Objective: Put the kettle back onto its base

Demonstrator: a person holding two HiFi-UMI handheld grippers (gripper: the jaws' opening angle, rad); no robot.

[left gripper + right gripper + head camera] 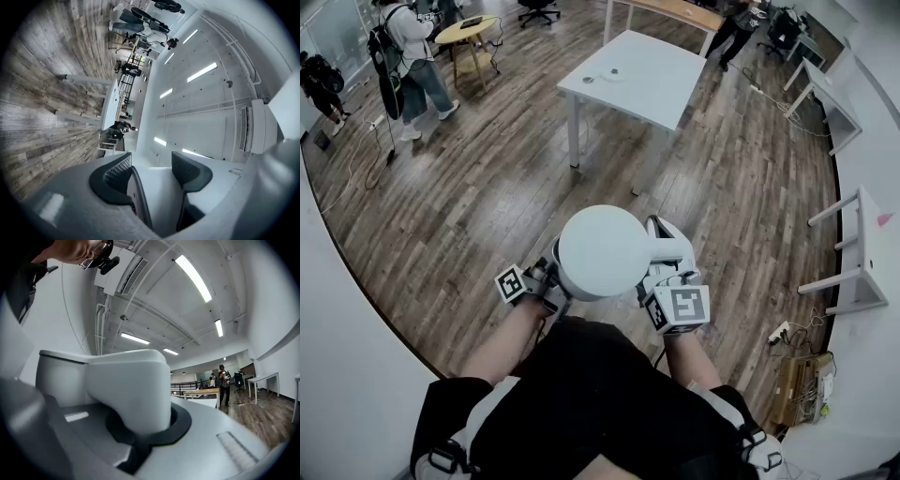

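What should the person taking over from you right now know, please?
Right gripper: tongs shut on the kettle handle.
Left gripper: tongs wide apart, part of the kettle between them, seemingly steadying it.
Kettle: lifted, held before the body.
Base: not identifiable; maybe among small things on the white table ahead.
Left: set kettle on its base.

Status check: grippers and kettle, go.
Right gripper shut on the kettle handle. Left gripper jaws wide apart at the kettle's other side, not seen clamping. Kettle in the air over the floor, on no base. Nothing in the way toward the table.
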